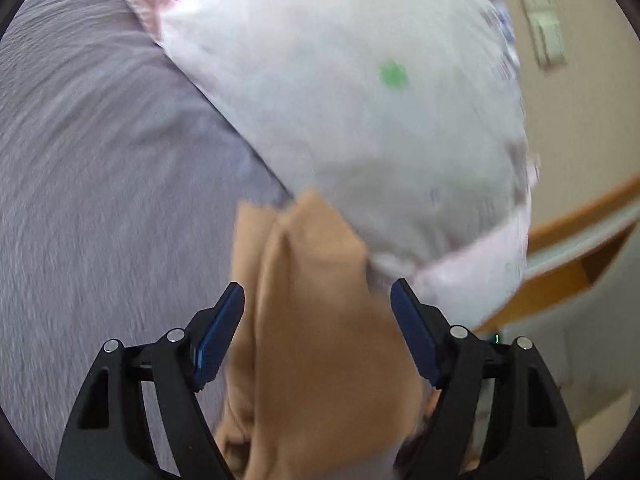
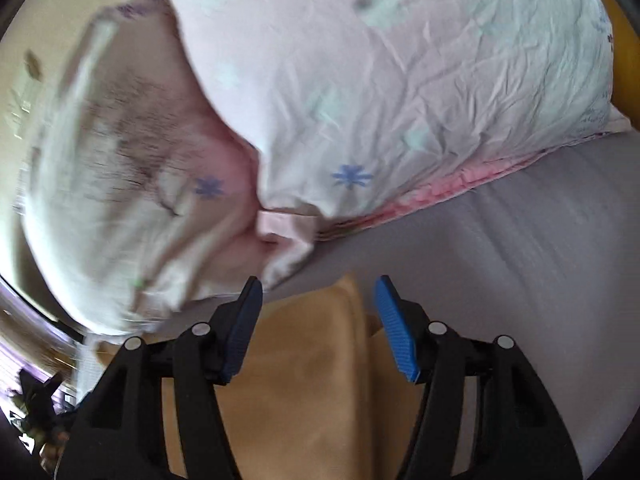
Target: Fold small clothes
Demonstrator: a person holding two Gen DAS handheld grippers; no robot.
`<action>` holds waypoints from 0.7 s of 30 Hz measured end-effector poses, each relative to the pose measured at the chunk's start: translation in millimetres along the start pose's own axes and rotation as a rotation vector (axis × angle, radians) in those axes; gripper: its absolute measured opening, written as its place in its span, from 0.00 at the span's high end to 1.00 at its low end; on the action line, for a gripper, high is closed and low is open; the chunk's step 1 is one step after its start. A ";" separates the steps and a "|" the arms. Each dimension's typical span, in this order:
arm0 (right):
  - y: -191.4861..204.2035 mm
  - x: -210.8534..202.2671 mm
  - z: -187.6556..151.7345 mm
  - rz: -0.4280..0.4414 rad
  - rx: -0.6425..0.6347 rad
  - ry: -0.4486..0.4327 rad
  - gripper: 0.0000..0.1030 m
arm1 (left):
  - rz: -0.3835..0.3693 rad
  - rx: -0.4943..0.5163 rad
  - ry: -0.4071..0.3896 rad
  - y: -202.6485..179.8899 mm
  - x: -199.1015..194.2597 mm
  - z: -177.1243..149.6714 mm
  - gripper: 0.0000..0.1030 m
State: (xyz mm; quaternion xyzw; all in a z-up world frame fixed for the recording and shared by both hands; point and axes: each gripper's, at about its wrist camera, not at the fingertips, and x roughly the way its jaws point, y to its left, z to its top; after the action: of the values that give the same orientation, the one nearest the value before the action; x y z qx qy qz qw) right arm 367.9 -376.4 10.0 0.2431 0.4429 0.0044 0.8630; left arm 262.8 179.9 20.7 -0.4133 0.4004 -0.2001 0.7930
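Note:
A tan small garment (image 1: pixel 316 320) lies on the grey bed sheet (image 1: pixel 100 184), bunched with a lengthwise crease. My left gripper (image 1: pixel 318 292) is open, its blue pads (image 1: pixel 218 340) on either side of the garment's upper end, not closed on it. In the right wrist view the same tan garment (image 2: pixel 304 372) lies flatter, with a folded edge. My right gripper (image 2: pixel 318 292) is open just above it, its blue pads (image 2: pixel 396 336) straddling the garment's top corner.
A large white-pink pillow (image 1: pixel 360 100) with small printed flowers lies right beyond the garment, also in the right wrist view (image 2: pixel 380 80). A second pillow (image 2: pixel 120 184) lies to its left. A wooden bed frame (image 1: pixel 560 276) and beige wall are at right.

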 end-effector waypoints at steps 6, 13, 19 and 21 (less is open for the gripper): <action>-0.8 35.8 -0.4 -0.023 -0.055 0.098 0.93 | 0.053 0.154 0.118 -26.5 22.6 -36.9 0.27; -20.1 2.1 -0.2 -0.053 -0.026 -0.024 0.84 | 0.097 0.105 0.113 -15.0 33.6 -32.1 0.30; -6.6 -43.7 -25.1 0.076 -0.098 -0.070 0.41 | 0.083 0.089 0.062 -16.7 0.7 -28.8 0.30; -0.6 -46.0 -36.5 0.150 -0.112 -0.021 0.41 | 0.100 0.081 0.057 -16.7 -10.5 -28.9 0.29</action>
State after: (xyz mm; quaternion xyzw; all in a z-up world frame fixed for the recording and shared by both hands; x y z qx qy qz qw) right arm 311.9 -372.0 26.9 0.2270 0.4133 0.0911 0.8772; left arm 233.5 162.7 29.5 -0.3546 0.4345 -0.1876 0.8064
